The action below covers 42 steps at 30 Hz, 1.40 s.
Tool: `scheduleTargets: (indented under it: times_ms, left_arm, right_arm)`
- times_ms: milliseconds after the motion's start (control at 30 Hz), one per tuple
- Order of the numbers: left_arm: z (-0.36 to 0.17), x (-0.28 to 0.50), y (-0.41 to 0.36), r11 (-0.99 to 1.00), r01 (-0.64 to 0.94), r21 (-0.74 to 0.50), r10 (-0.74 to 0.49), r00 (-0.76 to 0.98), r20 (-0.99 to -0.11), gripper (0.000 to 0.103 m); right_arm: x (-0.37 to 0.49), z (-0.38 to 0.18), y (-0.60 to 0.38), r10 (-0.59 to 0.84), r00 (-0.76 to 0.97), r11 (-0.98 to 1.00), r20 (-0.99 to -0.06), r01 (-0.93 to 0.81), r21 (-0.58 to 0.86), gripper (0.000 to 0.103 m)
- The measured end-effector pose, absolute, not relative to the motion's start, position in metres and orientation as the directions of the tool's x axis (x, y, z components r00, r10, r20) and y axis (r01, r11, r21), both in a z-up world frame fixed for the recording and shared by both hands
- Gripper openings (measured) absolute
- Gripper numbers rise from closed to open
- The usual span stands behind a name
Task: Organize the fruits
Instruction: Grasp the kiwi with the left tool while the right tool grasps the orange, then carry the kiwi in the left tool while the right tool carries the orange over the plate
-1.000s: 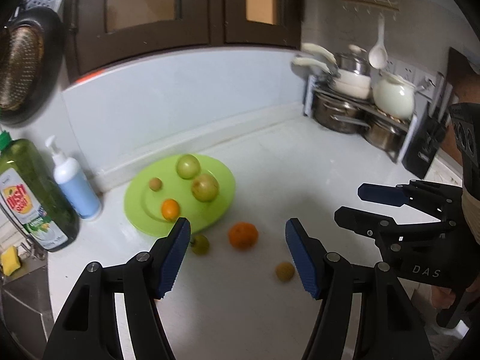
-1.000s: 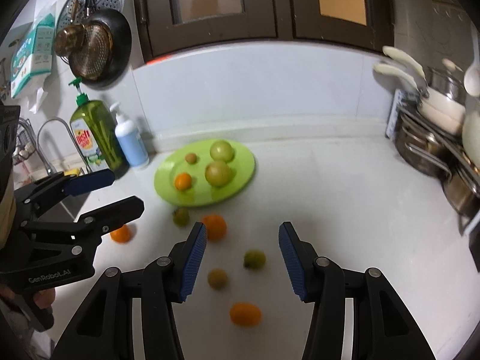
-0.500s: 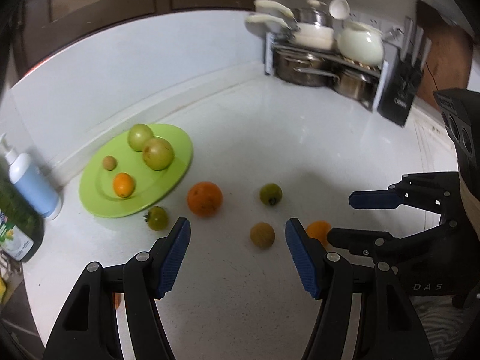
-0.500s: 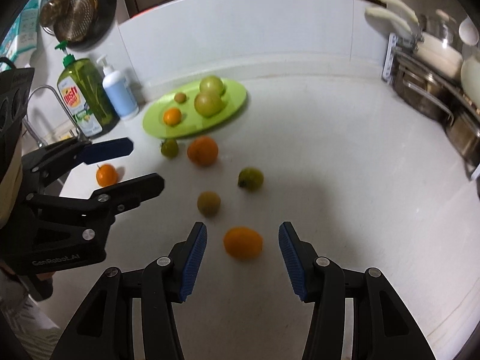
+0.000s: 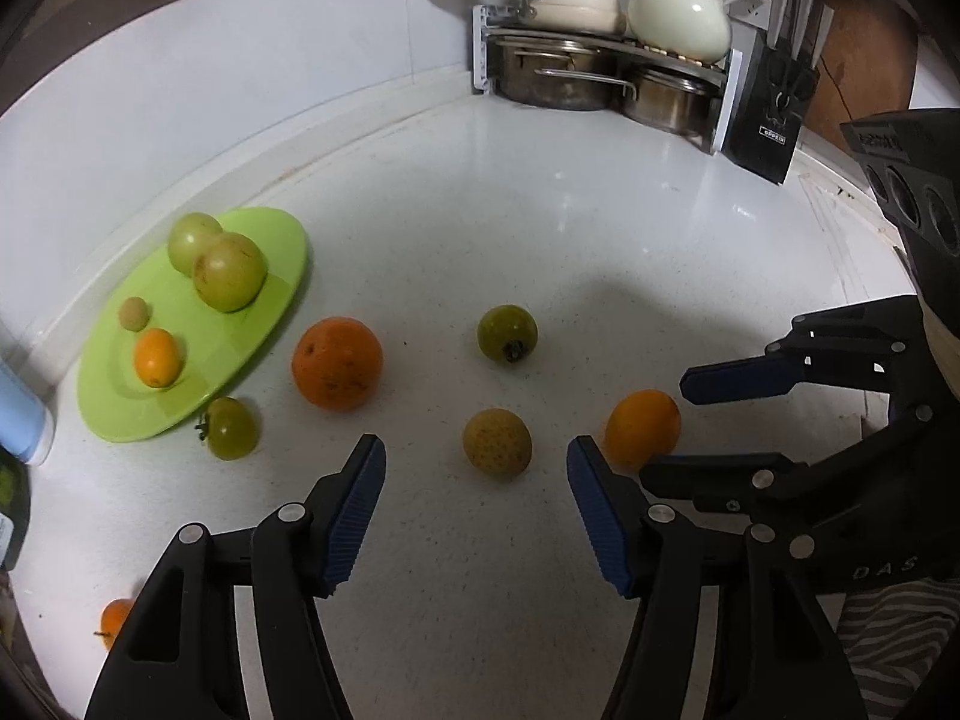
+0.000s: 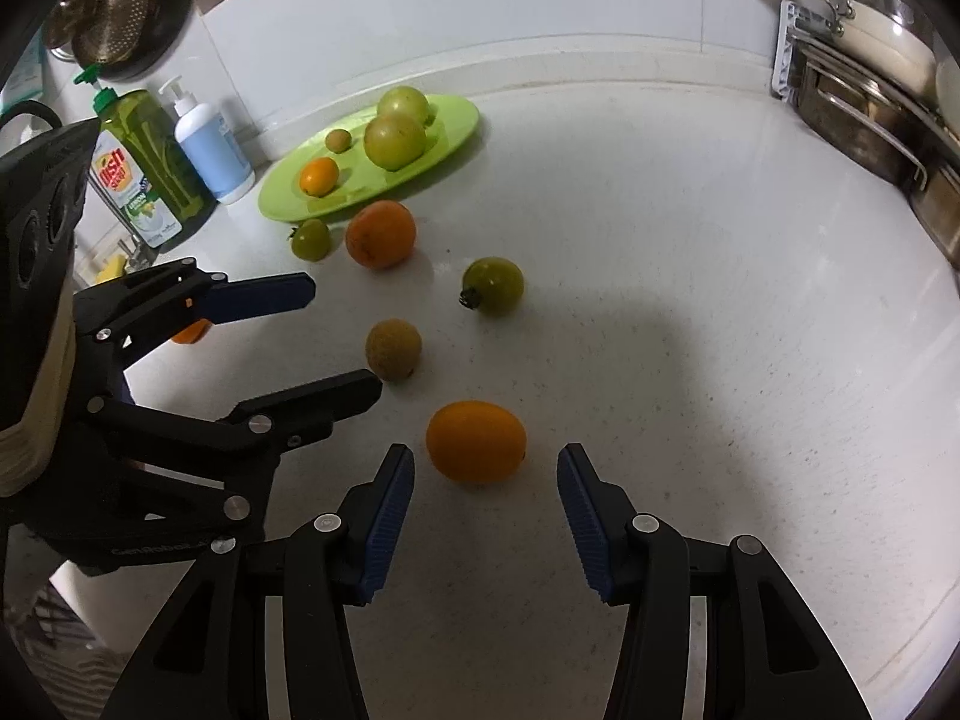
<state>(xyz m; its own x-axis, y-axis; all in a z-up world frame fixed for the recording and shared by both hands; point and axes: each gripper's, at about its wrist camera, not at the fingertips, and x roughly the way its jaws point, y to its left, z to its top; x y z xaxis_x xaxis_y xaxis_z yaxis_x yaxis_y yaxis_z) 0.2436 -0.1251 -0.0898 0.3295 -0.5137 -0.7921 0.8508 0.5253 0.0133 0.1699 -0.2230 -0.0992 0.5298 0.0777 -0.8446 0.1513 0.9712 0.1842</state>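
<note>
The left gripper (image 5: 477,501) was seen with its blue-padded fingers (image 5: 354,504) apart and nothing clamped, after a slight closing; a small tan fruit (image 5: 497,440) lay on the white bench (image 5: 540,228) just beyond the fingertips, roughly in line with the gap. The right gripper (image 6: 486,516) was likewise held with its fingers (image 6: 390,525) apart and untouched by anything, and a small oval orange fruit (image 6: 477,441) was found on the bench just ahead of the gap between them. In the left wrist view the same orange fruit (image 5: 642,427) appeared to the right of the tan one, near the tips of the right gripper. Farther out, a green tomato with a dark stem (image 5: 507,333) and a large orange (image 5: 337,363) were lying loose on the bench. A smaller green tomato (image 5: 231,427) was lying just beside the near edge of the green plate (image 5: 282,294). On the plate, two large green fruits (image 5: 228,270), one small tan fruit (image 5: 133,313) and one small orange fruit (image 5: 157,357) were resting. One more small orange fruit (image 5: 114,621) was visible at the near left. A rack of pots (image 5: 600,60) and a knife block (image 5: 771,114) were standing at the far right, and a green dish-soap bottle (image 6: 144,174) with a pump bottle (image 6: 210,144) at the far left.
</note>
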Motion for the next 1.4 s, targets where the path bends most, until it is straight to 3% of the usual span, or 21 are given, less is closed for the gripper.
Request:
scheduleTargets:
  times_ms: [333,533,733,1400]
  left_arm:
    - [-0.103,0.250,-0.132,0.538,0.842,-0.043,-0.506,0.282,-0.815,0.050]
    - [-0.107,0.254,-0.136,0.549,0.833,-0.065,-0.508,0.271,-0.817,0.042]
    - [-0.108,0.255,-0.135,0.553,0.830,-0.072,-0.508,0.267,-0.819,0.027]
    - [-0.089,0.245,-0.111,0.644,0.761,-0.083,-0.495,0.332,-0.803,0.027]
  right_arm:
    - [0.175,-0.106,-0.228,0.098,0.518,0.964,-0.850,0.164,0.210,0.050]
    - [0.179,-0.108,-0.226,0.109,0.517,0.965,-0.849,0.151,0.216,0.044]
    - [0.181,-0.109,-0.227,0.126,0.519,0.961,-0.846,0.146,0.233,0.037]
    - [0.181,-0.102,-0.223,0.126,0.545,0.965,-0.829,0.125,0.229,0.037]
